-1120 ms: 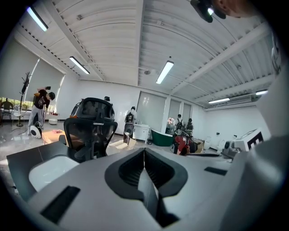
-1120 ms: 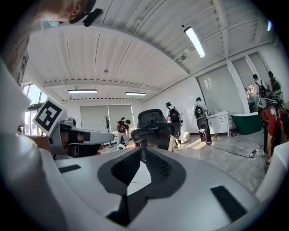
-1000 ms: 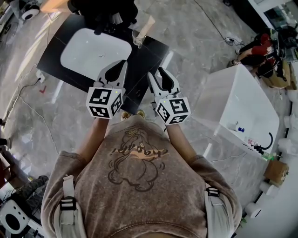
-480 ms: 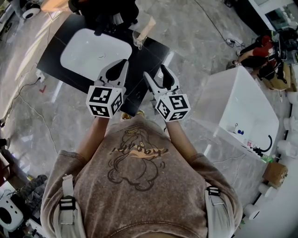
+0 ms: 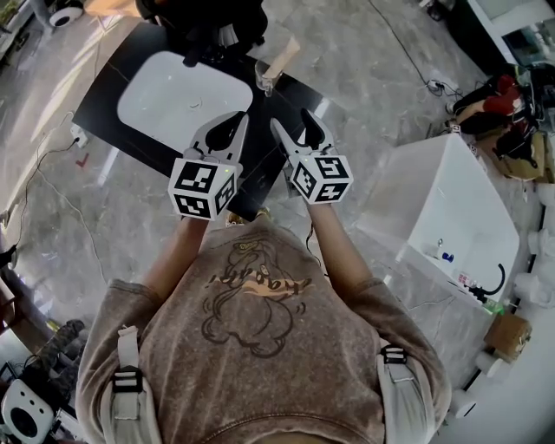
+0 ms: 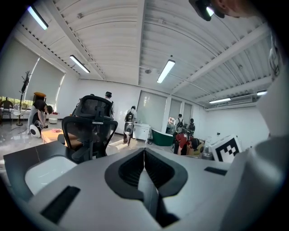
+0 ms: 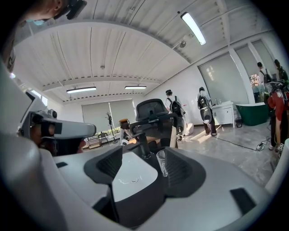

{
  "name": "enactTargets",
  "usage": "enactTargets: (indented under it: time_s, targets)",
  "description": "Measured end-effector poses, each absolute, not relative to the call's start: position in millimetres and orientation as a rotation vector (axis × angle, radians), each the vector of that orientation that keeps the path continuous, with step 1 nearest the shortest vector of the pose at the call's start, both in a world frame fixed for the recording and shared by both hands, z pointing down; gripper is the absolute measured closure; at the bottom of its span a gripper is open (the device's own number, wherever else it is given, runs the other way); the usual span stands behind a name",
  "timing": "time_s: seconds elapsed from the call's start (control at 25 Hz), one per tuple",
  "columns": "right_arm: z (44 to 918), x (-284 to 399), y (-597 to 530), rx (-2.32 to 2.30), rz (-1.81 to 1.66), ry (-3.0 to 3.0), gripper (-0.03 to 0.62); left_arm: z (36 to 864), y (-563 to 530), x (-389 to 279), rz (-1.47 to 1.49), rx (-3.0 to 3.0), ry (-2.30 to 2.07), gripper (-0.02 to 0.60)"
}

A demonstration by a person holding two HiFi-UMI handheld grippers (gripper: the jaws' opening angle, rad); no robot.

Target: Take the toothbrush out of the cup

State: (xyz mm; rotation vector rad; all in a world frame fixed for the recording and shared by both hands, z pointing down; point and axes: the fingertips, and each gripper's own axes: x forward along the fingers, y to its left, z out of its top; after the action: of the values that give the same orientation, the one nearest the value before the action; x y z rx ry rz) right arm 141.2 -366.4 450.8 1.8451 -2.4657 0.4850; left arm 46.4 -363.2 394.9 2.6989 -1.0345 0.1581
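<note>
A clear cup (image 5: 267, 82) stands at the far edge of the black table (image 5: 260, 169), just right of the white basin (image 5: 182, 94). In the right gripper view the cup (image 7: 161, 162) shows some way ahead, framed by the fingers. I cannot make out a toothbrush in it. My right gripper (image 5: 291, 123) (image 7: 143, 155) hangs over the table's near part, short of the cup; its jaws have just been opening and now stand open with nothing between them. My left gripper (image 5: 227, 128) (image 6: 144, 151) is beside it, shut and holding nothing.
A black office chair (image 5: 204, 22) stands behind the table. A large white box (image 5: 451, 204) sits on the floor to the right, with bags and clutter (image 5: 503, 104) beyond it. Cables (image 5: 52, 165) trail over the marble floor at the left. Several people stand in the far room.
The right gripper's jaws have spread from narrow to wide, and it has moved forward over the table toward the cup. The left gripper has hardly moved.
</note>
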Motion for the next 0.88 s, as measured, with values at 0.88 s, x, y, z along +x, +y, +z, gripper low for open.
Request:
enactTargets:
  time_s: [0.88]
  targets:
    - [517.9,190.8,-534.1,1.823,0.598,-2.315,0.295,416.0,-383.7,44.7,0.203,2.644,-1.055,0.565]
